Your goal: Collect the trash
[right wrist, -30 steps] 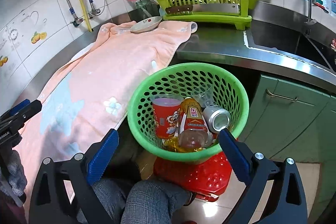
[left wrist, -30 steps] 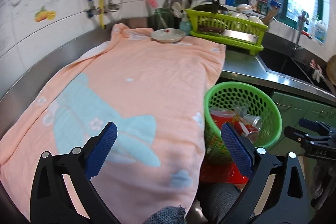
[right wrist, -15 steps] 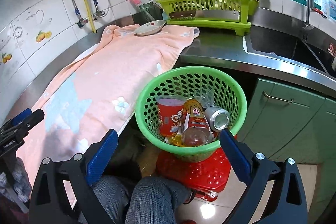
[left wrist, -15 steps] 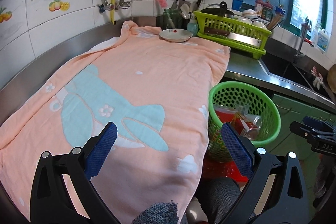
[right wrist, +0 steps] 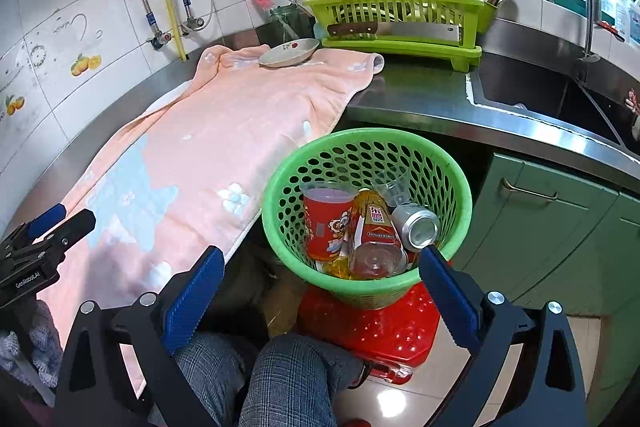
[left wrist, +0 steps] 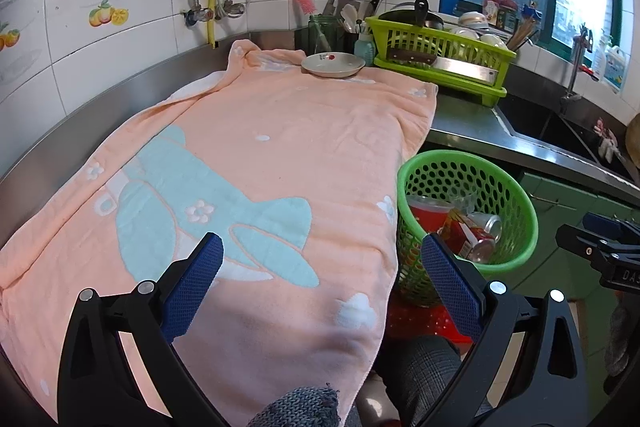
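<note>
A green perforated basket (right wrist: 456,183) (left wrist: 524,211) stands on a red stool (right wrist: 400,327) beside the counter edge. Inside it lie a red paper cup (right wrist: 326,219), a bottle with a red and yellow label (right wrist: 374,231), a silver can (right wrist: 416,229) and a clear plastic cup (right wrist: 394,189). My right gripper (right wrist: 320,297) hangs open just in front of and above the basket, holding nothing. My left gripper (left wrist: 322,285) is open over the near end of a pink towel (left wrist: 260,163), also with nothing between its fingers.
The towel covers the steel counter (right wrist: 420,95); a small plate (left wrist: 333,64) sits on its far end. Behind are a lime dish rack (right wrist: 400,23) with a cleaver, a knife holder and a sink (right wrist: 552,95). Green cabinets (right wrist: 560,227) stand right. A person's knees (right wrist: 288,379) are below.
Both grippers have drawn back and lifted a little, so the towel and the basket look smaller and farther. Both stay open, and the basket's contents have not moved.
</note>
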The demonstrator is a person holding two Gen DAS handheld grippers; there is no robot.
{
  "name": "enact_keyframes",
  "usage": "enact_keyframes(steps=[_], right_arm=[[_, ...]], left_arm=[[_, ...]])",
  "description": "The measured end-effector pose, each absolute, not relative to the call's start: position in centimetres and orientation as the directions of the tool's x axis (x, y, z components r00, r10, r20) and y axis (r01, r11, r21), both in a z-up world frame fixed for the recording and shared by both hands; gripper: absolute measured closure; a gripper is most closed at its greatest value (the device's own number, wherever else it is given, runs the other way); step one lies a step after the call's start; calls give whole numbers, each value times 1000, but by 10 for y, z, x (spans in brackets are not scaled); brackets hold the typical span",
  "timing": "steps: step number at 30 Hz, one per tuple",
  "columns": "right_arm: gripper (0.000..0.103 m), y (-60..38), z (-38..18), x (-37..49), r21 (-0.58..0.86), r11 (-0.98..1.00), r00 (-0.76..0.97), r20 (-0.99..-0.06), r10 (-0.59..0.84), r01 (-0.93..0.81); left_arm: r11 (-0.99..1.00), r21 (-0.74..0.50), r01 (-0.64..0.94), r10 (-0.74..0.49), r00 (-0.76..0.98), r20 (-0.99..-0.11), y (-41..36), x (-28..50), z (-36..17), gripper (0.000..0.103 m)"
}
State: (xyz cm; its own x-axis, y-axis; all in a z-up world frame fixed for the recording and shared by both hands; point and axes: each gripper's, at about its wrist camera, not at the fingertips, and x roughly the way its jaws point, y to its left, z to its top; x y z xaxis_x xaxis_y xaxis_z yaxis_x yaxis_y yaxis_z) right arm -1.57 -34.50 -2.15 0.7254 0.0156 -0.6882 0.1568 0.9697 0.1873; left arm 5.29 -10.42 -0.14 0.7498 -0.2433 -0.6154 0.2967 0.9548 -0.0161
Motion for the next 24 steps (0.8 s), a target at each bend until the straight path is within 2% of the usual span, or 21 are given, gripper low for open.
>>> enact_keyframes(steps=[13,24], right_arm=[[8,-345,-19,-16,165,974,726,-688,0,157],[8,-338,-5,-24,143,977,752,-658,-27,159]], left_arm=[[956,-7,294,-236,751,-616,-106,52,-2,5],[962,3,273,-221,784,-580,-105,44,7,5]])
